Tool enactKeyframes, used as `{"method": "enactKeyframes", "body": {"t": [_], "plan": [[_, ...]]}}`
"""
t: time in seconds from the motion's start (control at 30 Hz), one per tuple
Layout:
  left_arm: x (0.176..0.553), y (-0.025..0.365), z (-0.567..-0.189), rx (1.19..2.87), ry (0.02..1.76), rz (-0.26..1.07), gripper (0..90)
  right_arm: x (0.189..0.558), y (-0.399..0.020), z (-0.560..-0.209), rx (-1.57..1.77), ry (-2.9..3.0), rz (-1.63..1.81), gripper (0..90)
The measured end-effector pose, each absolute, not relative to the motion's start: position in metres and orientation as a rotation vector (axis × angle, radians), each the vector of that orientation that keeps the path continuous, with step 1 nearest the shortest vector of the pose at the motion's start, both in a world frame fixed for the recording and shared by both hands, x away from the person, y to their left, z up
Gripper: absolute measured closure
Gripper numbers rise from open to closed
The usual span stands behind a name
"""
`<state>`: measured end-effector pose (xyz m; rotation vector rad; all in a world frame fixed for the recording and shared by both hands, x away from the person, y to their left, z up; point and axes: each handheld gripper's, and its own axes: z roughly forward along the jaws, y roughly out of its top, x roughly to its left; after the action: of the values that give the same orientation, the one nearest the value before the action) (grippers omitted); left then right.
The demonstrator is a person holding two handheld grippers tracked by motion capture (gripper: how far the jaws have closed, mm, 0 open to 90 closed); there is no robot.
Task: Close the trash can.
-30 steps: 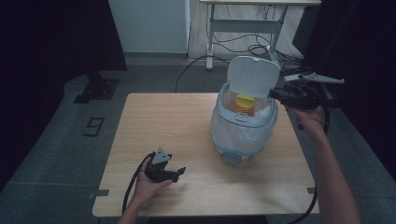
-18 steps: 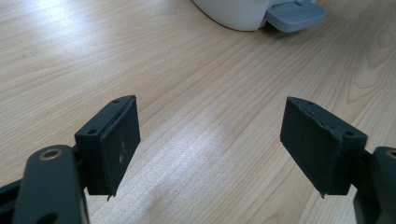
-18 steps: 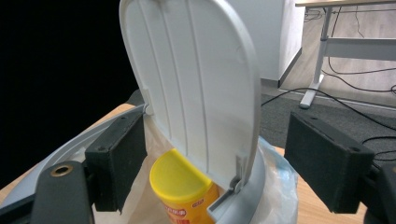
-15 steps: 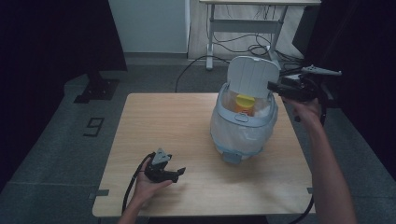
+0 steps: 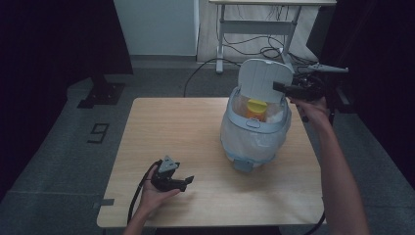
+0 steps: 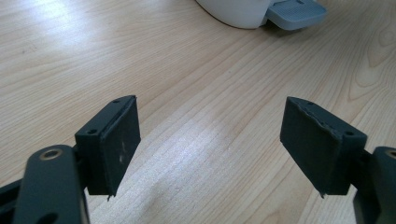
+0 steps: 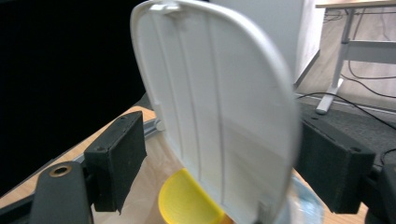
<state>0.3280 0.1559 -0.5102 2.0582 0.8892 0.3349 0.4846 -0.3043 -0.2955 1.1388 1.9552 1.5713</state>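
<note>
Since the earlier frames the right gripper (image 5: 280, 87) has shifted leftward in the high view, from beside the bin's far right edge to the raised lid (image 5: 262, 81), while the left gripper (image 5: 187, 181) has kept its place on the near left part of the table (image 5: 171, 127). Right gripper: held level at lid height, its black jaws stand wide apart in the right gripper view, one on each side of the white ribbed lid (image 7: 219, 112); the pads do not press on it, and whether either pad touches the lid's edge cannot be told. Left gripper: rests in the person's left hand (image 5: 154, 193) on the table top, jaws open with bare wood between them and nothing held. The pedal bin (image 5: 254, 137) stands on the far right part of the table, lined with a clear plastic bag, its lid upright. A yellow container (image 5: 256, 108) sits inside the bin's mouth, below the lid. The bin's grey foot pedal (image 6: 295, 11) points toward the person's side. Writing: a floor marker (image 5: 99, 132) left of the table bears a figure that reads as 9 from this side; no brand or label is legible on the bin or the yellow container.
</note>
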Motion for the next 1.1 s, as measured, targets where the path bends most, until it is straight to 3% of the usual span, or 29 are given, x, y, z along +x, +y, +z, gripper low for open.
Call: {"method": "enactKeyframes", "body": {"t": [0.43,1.1], "plan": [[0.329,0.154,-0.512,2.064,0.887,0.33,20.2,0.479,-0.302,-0.298,1.092,1.979,1.573,19.0],[0.327,0.146,-0.514,2.08,0.872,0.312,20.2,0.431,-0.289,-0.318,0.959,2.09,1.632,12.1]]}}
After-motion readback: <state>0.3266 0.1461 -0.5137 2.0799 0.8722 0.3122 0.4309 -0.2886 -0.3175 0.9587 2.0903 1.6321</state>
